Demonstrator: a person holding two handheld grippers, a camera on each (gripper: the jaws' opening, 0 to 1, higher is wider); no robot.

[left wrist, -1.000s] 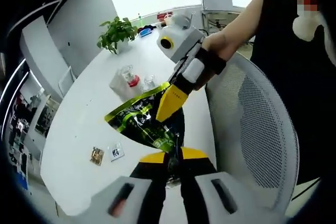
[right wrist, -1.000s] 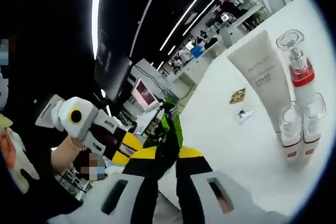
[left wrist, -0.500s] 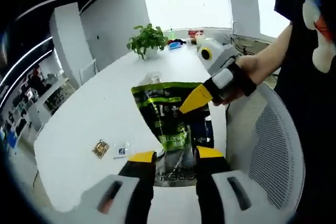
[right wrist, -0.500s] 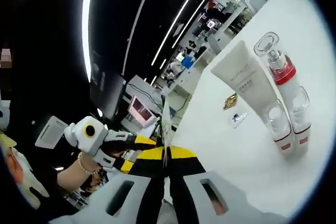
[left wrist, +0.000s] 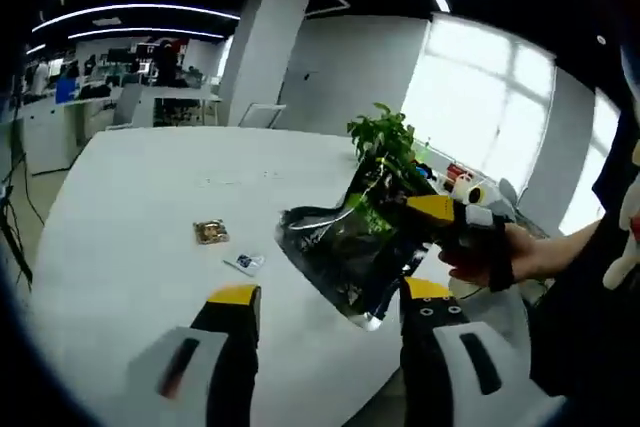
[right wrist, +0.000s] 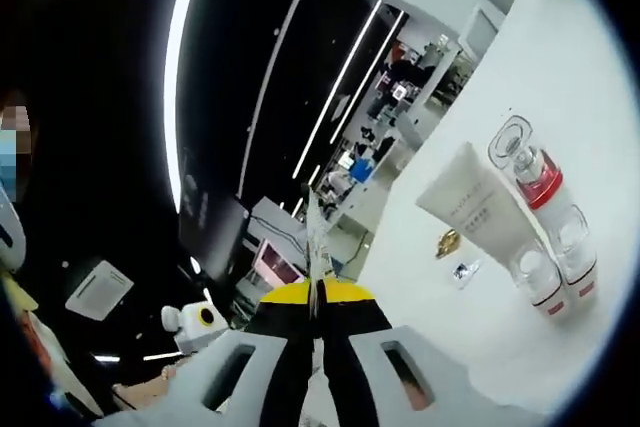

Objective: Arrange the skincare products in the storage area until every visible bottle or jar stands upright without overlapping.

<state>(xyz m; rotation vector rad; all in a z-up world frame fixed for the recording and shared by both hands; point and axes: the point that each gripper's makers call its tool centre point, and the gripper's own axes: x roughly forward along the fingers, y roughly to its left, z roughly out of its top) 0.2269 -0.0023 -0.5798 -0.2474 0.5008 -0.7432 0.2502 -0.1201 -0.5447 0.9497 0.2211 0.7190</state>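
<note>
1 tube (right wrist: 475, 215), 3 bottles (right wrist: 532, 160), 2 sachets (left wrist: 211, 233), 1 foil pouch (left wrist: 345, 252), 1 plant (left wrist: 385, 137).

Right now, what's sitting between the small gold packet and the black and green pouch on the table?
In the left gripper view, a small white sachet lies between the gold packet and the pouch.

Open tabletop to my left, a pouch blocking my right

Between my left gripper's (left wrist: 325, 309) spread jaws the white table (left wrist: 130, 207) lies bare, apart from a small gold sachet (left wrist: 210, 232) and a small white sachet (left wrist: 245, 263) further off. The black-and-green foil pouch (left wrist: 350, 252), pinched by my right gripper (left wrist: 432, 209), hangs across the right side, with a green potted plant (left wrist: 385, 142) just behind it.
</note>
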